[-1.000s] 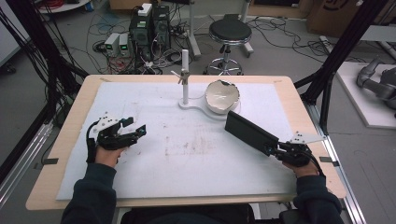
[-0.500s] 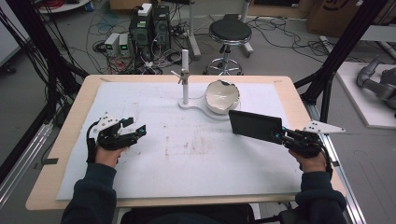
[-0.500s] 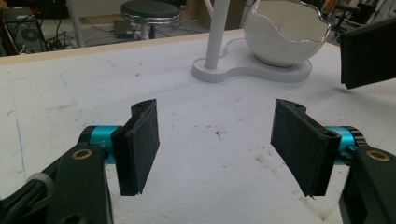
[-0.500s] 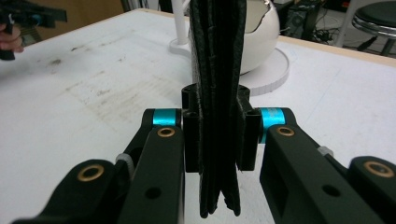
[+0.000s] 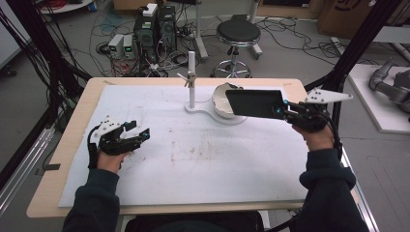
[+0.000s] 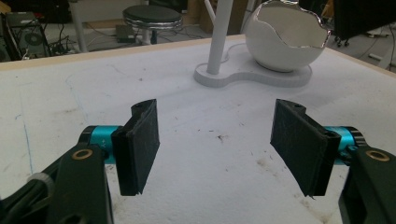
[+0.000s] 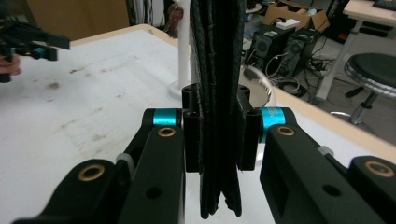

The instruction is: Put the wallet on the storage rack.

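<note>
Behind the table [image 5: 72,125] we see computers, cables and a stool [image 5: 238,33]. Our right gripper [image 5: 286,109] is clenched on the near edge of a black wallet [image 5: 254,103], held in the air at the far right, in front of the white bowl [image 5: 221,99] on its stand. We judge it light, soft and a little floppy, so gripping by the folded edge seems best. It looks flat, dark and leathery with stitched layers. Our left gripper [image 5: 139,135] rests released at the near left.

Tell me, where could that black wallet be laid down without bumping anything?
The middle of the white mat is bare, between the left gripper and the right gripper holding the wallet. It is crowded at the far side, around the white stand and the cracked-egg bowl.
</note>
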A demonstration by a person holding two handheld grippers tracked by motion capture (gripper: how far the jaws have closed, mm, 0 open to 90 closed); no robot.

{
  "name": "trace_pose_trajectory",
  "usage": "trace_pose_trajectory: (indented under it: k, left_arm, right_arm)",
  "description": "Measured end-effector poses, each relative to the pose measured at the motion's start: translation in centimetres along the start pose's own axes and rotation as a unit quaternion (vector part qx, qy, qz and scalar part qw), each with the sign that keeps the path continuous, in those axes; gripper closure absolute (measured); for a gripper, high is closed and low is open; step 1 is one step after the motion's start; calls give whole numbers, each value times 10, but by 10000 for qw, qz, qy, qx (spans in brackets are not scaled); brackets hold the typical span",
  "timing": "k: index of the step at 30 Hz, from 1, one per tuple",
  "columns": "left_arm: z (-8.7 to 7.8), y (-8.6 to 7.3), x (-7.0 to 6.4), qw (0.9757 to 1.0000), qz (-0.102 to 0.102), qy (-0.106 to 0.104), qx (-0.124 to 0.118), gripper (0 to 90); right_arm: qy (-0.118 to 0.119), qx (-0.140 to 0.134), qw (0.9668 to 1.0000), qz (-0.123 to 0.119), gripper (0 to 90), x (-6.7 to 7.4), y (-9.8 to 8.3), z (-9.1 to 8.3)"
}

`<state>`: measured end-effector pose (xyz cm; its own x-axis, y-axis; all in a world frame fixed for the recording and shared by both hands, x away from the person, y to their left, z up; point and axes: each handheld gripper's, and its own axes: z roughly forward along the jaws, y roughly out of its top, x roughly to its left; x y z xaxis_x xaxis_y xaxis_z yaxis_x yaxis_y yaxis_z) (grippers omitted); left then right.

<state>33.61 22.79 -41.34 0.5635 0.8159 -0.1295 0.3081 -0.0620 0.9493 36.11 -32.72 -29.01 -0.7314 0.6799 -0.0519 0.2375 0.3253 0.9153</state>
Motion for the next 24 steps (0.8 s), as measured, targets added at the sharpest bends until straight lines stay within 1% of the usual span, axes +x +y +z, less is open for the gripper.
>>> trace_pose_trajectory:
  k: [3,4,5,6,9,10,12,13,14,15,17,19,21,22,23,24]
  left_arm:
    - [-2,0,2,10000,-24,32,-23,324]
    - [-2,0,3,10000,-37,35,-25,323]
    - [-3,0,4,10000,-37,37,-26,323]
    - [-3,0,5,10000,-43,60,-30,323]
    - [-5,0,6,9999,-77,85,-48,323]
    - [-5,0,7,9999,-72,85,-41,323]
    - [-6,0,7,9999,-69,81,-58,323]
    - [-6,0,7,9999,-82,92,-60,324]
    - [-6,0,8,9999,-87,88,-69,323]
    - [-6,0,8,9999,-91,93,-65,323]
    - [-6,-1,8,9999,-112,90,-53,323]
    - [-6,-1,8,9999,-93,88,-60,323]
    - [-6,-1,9,9999,-110,96,-51,323]
    - [-6,-1,9,9999,-115,94,-45,323]
    - [-6,-1,9,9999,-120,84,-47,323]
    - [-6,-1,9,9999,-120,87,-48,323]
  right_arm:
    - [-90,152,9997,-137,778,-5,19,12]
    - [-196,272,9991,-257,778,-9,30,21]
    - [-196,272,9991,-257,778,-9,30,21]
    - [-238,357,9986,-310,778,-11,34,25]
    - [-356,603,9961,-530,777,-15,48,37]
    - [-388,686,9948,-641,777,-17,51,41]
    - [-463,845,9929,-692,777,-19,56,47]
    - [-478,908,9920,-736,776,-21,57,54]
    - [-441,964,9917,-728,776,-22,58,55]
    - [-441,964,9917,-728,776,-22,58,55]
    - [-426,1095,9889,-905,776,-23,60,60]
    - [-445,1291,9830,-1223,775,-20,64,64]
    - [-446,1445,9780,-1439,775,-17,70,69]
    - [-457,1579,9732,-1606,775,-14,76,74]
    - [-457,1579,9732,-1606,775,-14,76,74]
    - [-463,1648,9708,-1683,775,-13,80,78]
